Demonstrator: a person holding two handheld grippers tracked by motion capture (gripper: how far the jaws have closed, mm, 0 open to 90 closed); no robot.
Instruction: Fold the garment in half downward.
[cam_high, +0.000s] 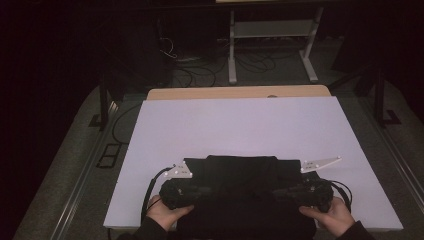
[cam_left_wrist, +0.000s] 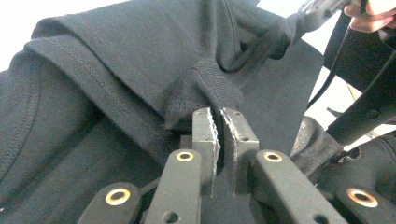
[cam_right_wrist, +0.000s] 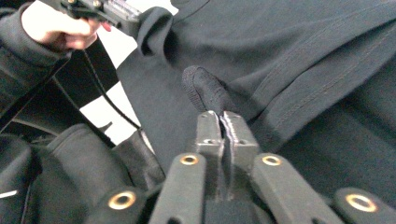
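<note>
High view: black garment (cam_high: 240, 195) (folded, rumpled)

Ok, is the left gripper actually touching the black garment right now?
Touching. In the left gripper view, the left gripper has its jaws pinched on a bunched, ribbed edge of the black garment, with fabric between them.

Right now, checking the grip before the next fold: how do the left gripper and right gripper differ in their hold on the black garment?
The left gripper pinches a ribbed, stitched edge of the black garment; the right gripper pinches a rounded bunch of plain cloth. The left gripper's jaws show a thin gap; the right gripper's jaws sit nearly flush. Both are shut on the garment at the near side of the white table.
</note>
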